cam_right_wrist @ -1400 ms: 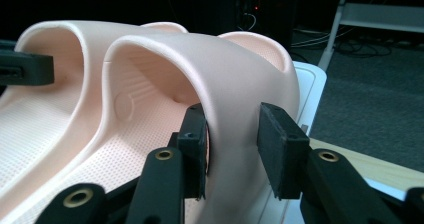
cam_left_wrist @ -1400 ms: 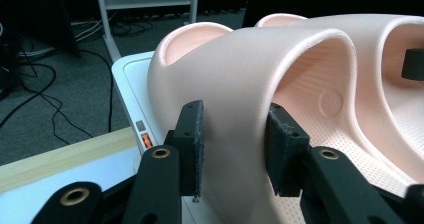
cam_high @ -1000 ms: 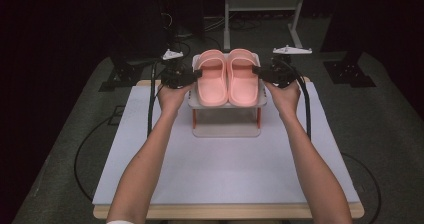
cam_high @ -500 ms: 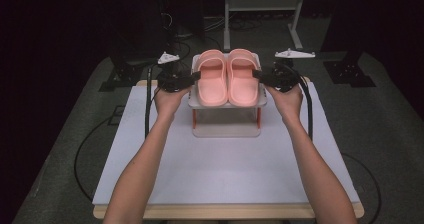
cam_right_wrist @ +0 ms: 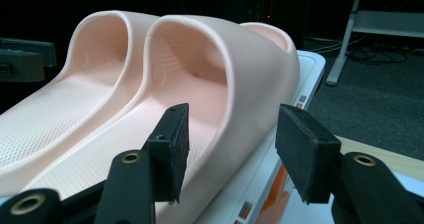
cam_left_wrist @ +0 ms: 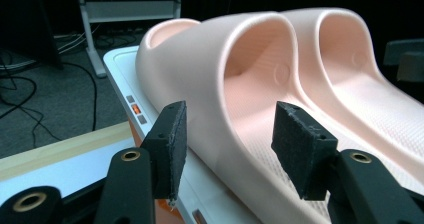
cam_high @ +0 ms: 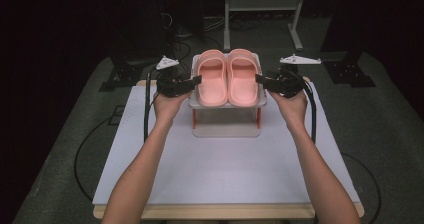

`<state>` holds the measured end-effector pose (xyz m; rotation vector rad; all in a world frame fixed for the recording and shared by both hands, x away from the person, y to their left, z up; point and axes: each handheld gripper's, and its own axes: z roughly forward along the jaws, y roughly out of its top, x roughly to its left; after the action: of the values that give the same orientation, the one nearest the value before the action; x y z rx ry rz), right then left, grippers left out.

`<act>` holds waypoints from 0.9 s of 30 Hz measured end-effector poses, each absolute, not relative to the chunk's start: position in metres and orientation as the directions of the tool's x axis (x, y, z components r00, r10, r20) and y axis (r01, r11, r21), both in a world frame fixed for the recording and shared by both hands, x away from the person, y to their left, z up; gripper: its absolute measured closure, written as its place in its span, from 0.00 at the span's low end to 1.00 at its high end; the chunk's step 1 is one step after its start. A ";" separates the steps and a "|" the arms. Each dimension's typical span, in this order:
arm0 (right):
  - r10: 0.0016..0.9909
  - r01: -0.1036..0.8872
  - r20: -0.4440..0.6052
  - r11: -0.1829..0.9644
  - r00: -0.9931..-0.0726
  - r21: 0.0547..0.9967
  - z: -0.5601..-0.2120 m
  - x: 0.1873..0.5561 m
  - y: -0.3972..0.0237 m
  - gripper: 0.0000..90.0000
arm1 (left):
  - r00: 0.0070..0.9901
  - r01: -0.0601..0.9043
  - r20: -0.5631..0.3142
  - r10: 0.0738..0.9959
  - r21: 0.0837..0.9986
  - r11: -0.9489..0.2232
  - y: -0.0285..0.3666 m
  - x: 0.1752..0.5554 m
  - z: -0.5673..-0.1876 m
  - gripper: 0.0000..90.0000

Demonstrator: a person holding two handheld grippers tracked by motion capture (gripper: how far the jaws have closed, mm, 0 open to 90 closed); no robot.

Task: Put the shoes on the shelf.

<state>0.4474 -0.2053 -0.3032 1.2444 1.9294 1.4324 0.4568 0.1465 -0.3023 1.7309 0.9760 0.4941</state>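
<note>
Little has shifted: both released tongs, left tongs (cam_left_wrist: 225, 154) and right tongs (cam_right_wrist: 230, 151), seemingly straddle the pink foam slippers' (cam_high: 227, 76) outer edges, long axis pointing away.

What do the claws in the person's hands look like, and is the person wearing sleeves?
Both the left claw and right claw are black, each with two flat, rough dark pads and brass-coloured rivets. A grey three-cornered plate tops each, and a black cable trails behind. The forearms are bare, no sleeves.

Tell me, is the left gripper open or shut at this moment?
Open. In the left gripper view the two black pads stand wide apart on either side of the edge of the nearer pink slipper, not pressing it.
</note>
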 end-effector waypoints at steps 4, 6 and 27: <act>0.847 0.402 0.166 0.061 -0.505 0.913 -0.305 0.444 -0.208 0.51 | 0.590 0.362 -0.125 0.798 0.924 -0.123 0.147 0.453 -0.301 0.53; 0.847 0.398 0.161 0.063 -0.506 0.915 -0.305 0.442 -0.208 0.51 | 0.588 0.362 -0.124 0.799 0.924 -0.123 0.148 0.451 -0.302 0.52; 0.834 0.380 0.151 0.075 -0.531 0.922 -0.316 0.420 -0.208 0.46 | 0.602 0.340 -0.121 0.790 0.933 -0.116 0.155 0.432 -0.308 0.49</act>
<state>0.4196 -0.2084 -0.3161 1.2006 1.9411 1.4531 0.4321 0.1547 -0.3077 1.7075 0.9382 0.4997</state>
